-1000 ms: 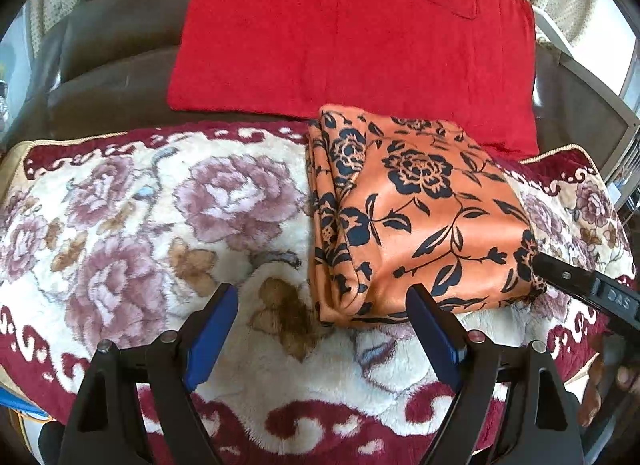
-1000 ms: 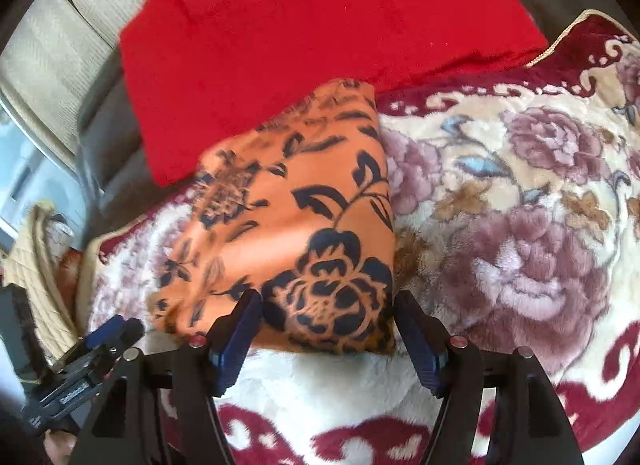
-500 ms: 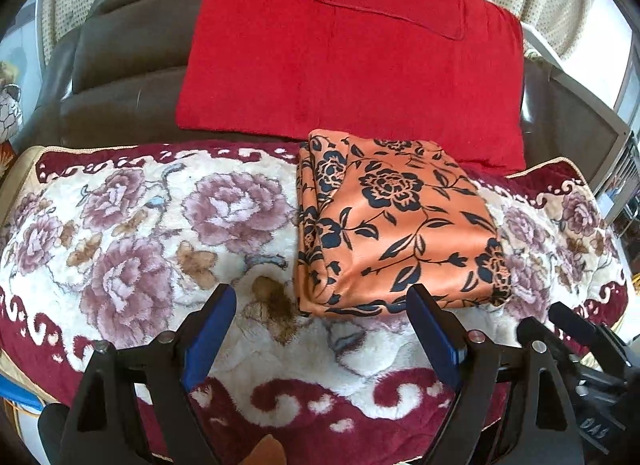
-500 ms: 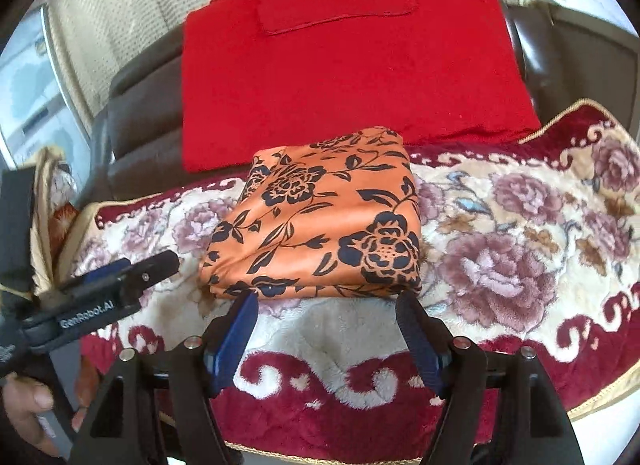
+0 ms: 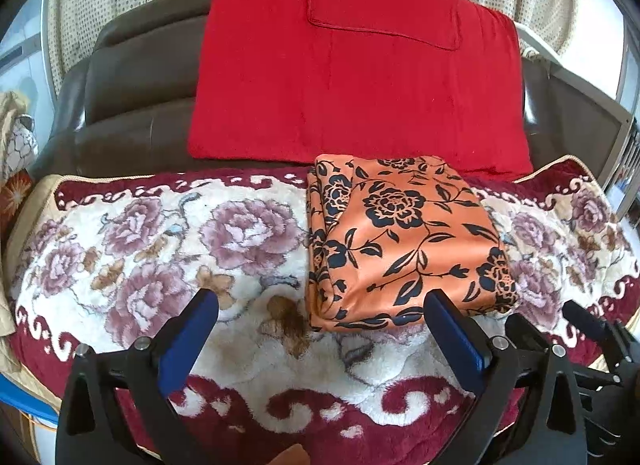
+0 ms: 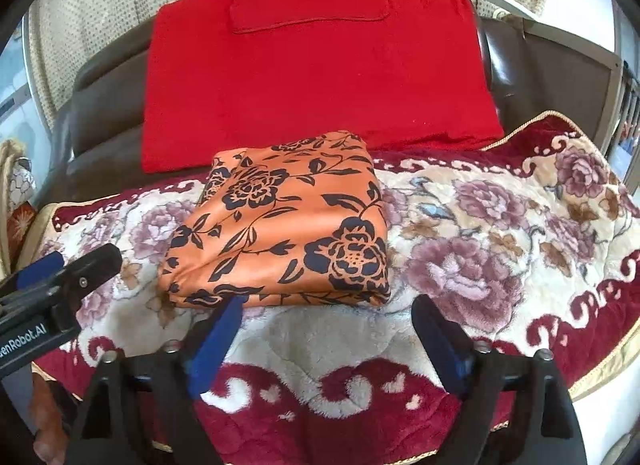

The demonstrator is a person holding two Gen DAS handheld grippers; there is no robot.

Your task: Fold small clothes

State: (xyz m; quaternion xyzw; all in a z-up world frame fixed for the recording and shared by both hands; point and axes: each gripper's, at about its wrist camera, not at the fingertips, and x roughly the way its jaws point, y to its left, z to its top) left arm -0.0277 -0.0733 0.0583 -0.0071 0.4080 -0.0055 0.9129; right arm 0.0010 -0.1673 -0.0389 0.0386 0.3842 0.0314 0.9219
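Both claws have backed off the folded orange cloth (image 5: pixel 404 241); left claw (image 5: pixel 320 317) and right claw (image 6: pixel 326 325) opening wide, empty, angled downward

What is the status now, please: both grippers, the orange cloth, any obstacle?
Left gripper and right gripper opening, nothing between jaws. Orange floral garment folded, lying on floral blanket. Nothing in the way.

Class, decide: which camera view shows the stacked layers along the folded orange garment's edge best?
The left wrist view: the folded orange garment shows its layered left edge there. The right wrist view shows mainly its smooth top and front fold.
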